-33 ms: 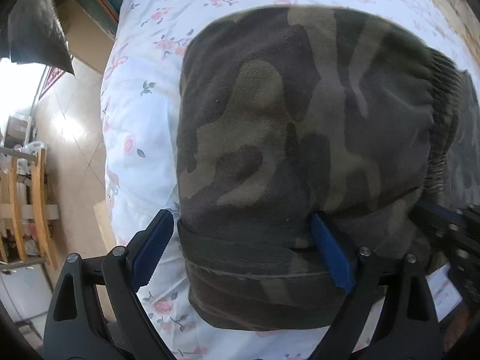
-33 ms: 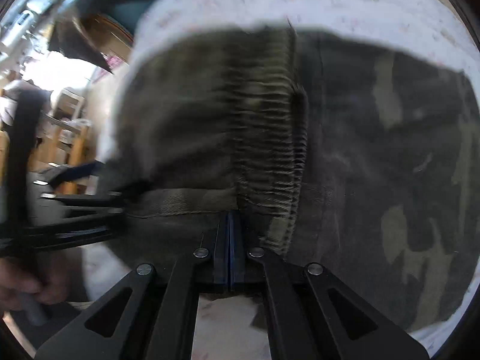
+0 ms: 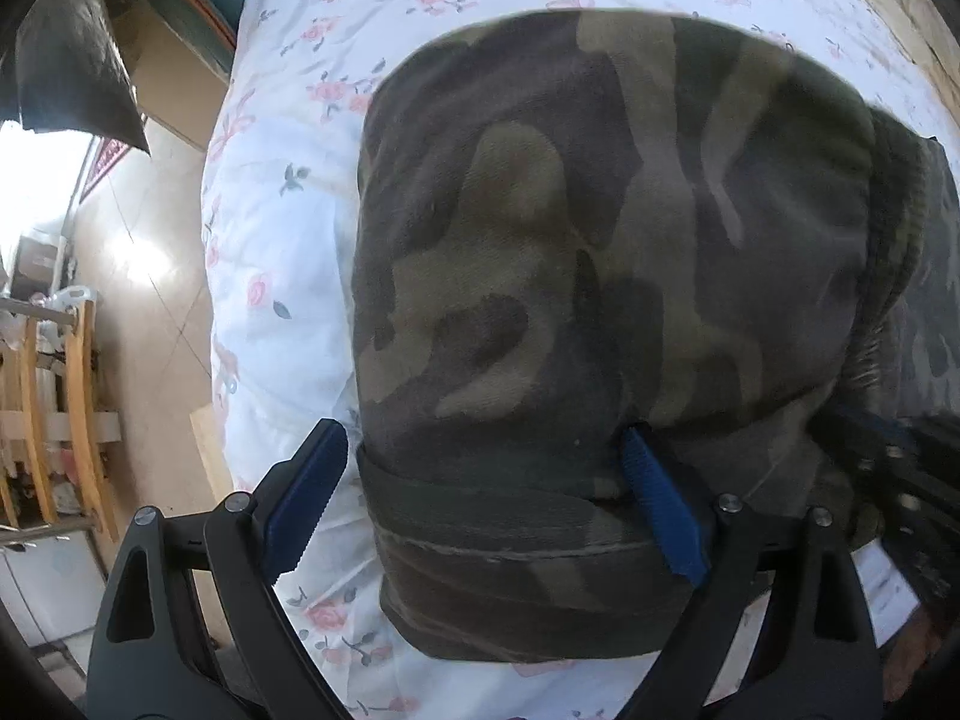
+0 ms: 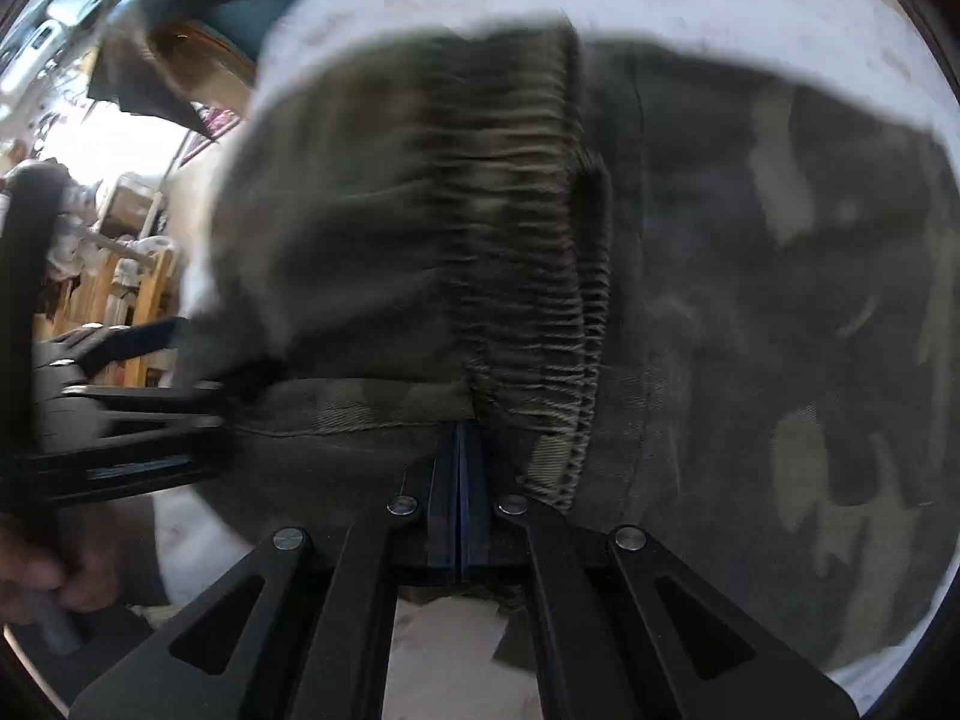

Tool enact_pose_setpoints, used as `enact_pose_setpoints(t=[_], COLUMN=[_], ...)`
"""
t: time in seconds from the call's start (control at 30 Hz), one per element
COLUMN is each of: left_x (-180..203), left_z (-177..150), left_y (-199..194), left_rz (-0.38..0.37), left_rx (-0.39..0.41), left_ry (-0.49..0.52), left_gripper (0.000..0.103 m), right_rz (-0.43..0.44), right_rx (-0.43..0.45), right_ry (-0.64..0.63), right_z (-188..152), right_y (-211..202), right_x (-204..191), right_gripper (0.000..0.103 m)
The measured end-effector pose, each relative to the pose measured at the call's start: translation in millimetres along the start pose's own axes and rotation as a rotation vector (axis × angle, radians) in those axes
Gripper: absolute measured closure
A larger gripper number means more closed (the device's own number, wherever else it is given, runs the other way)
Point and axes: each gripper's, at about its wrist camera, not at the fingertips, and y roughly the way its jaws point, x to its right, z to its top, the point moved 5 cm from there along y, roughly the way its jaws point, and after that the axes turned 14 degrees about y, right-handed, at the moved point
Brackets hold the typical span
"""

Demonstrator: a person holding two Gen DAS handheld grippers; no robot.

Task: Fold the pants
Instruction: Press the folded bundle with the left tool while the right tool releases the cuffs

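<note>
Pants (image 3: 600,252) lay folded on flowery bed (image 3: 282,228). Left gripper (image 3: 486,510) low at pants' near edge, jaws wide, one finger tucked under fold. Right gripper (image 4: 459,480) pinched tight at waistband.

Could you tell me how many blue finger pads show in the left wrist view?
2. One pad stands over the floral bedding, left of the pants; the other pad rests on the pants' folded hem. The right hand-held gripper's pads are hidden here.
</note>
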Motion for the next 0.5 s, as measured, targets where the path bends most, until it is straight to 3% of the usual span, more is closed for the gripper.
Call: enact_pose_setpoints(t=[0.13,0.17,0.33,0.37,0.47,0.5], left_x=[5.0,7.5,15.5,15.5,17.7,19.4], left_z=[9.0,10.2,11.9,11.7,16.0,16.1], left_y=[-19.2,-27.4,-65.1,-70.3,-88.5,-92.2], left_rz=[0.04,0.021,-0.07,-0.082,-0.096,-0.111], left_rx=[0.068,0.097,0.222,0.247,0.3,0.311], left_ry=[0.012,0.009,-0.008,-0.016,-0.032,-0.037], left_gripper=[0.013,0.013,0.013,0.013,0.013,0.013], right_rz=[0.078,0.116,0.252,0.28,0.379,0.395], right_rx=[0.037,0.056,0.206,0.227,0.294,0.306], right_ry=[0.046,0.053,0.153,0.207,0.461,0.526], right_z=[-3.3,-6.2,-34.7,-41.5,-72.6,-80.7], right_y=[-22.4,-35.6,-117.0,-128.3,-147.0,-145.5], right_x=[-1.8,-2.5,26.4,40.0,96.2,109.8], right_gripper=[0.103,0.096,0.095,0.088,0.034,0.034])
